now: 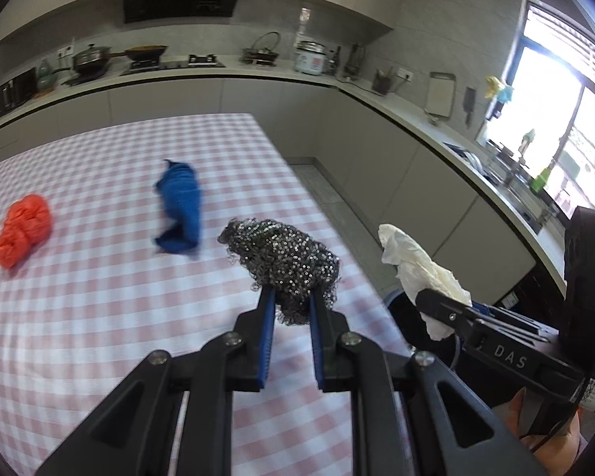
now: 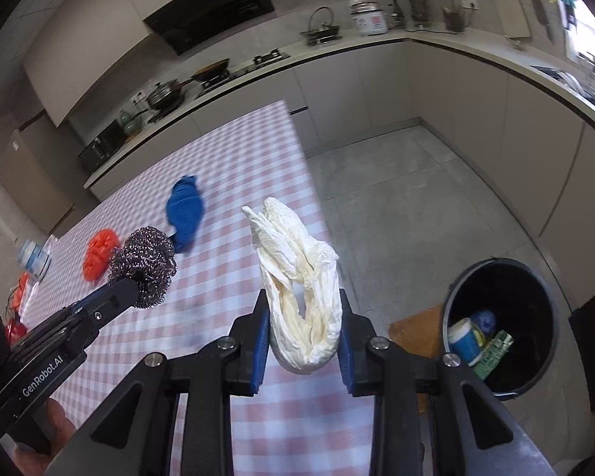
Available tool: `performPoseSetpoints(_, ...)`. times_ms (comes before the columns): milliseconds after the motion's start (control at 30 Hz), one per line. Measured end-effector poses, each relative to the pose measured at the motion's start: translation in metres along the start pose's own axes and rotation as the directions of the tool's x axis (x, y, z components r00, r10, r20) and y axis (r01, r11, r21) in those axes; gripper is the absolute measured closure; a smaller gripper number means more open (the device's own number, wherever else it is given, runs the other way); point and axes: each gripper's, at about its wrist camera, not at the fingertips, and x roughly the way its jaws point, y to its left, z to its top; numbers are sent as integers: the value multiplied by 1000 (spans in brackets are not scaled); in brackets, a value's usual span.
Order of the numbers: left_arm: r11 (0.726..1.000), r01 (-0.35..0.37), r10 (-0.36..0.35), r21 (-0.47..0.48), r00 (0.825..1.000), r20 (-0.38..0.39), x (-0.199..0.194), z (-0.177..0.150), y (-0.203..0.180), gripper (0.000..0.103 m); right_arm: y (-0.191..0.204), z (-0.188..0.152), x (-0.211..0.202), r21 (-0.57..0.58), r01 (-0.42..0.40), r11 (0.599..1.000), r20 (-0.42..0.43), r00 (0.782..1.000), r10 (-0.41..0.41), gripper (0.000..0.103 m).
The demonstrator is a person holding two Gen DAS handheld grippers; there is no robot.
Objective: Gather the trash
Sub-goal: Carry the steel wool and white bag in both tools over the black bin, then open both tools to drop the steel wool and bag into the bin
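Note:
My left gripper [image 1: 292, 297] is shut on a steel wool scourer [image 1: 285, 261], held above the pink checked table [image 1: 99, 317]; the same scourer [image 2: 144, 265] shows at the left of the right wrist view. My right gripper [image 2: 302, 301] is shut on a crumpled white plastic bag [image 2: 301, 297], lifted near the table's right edge; that bag [image 1: 420, 265] also appears to the right in the left wrist view. On the table lie a crumpled blue cloth [image 1: 180, 208] and an orange crumpled wad [image 1: 23, 236]. A black trash bin [image 2: 503, 329] stands on the floor at right.
The bin holds a blue-and-white cup [image 2: 466, 341] and a green packet [image 2: 496, 351]. A brown board [image 2: 412, 329] lies on the floor beside it. A small bottle [image 2: 33, 258] and red bits sit at the table's far left. Kitchen counters [image 1: 258, 75] run behind.

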Motion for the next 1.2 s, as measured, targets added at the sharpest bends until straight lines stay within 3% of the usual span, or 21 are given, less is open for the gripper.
performPoseSetpoints(300,986,128,-122,109,991,-60,34,5,-91,85,-99,-3,-42,126,109,986,35,993,-114,71)
performPoseSetpoints(533,963,214,-190,165,971,-148,76,-5,-165,85,-185,-16,-54,228,180,957,-6,983,-183,72)
performPoseSetpoints(833,966,205,-160,160,953,-258,143,-29,-222,85,-270,-29,-21,267,207,941,-105,977,-185,71)
performPoseSetpoints(1200,979,147,-87,139,925,-371,209,-66,-233,83,-321,-31,43,232,167,958,-192,974,-123,66)
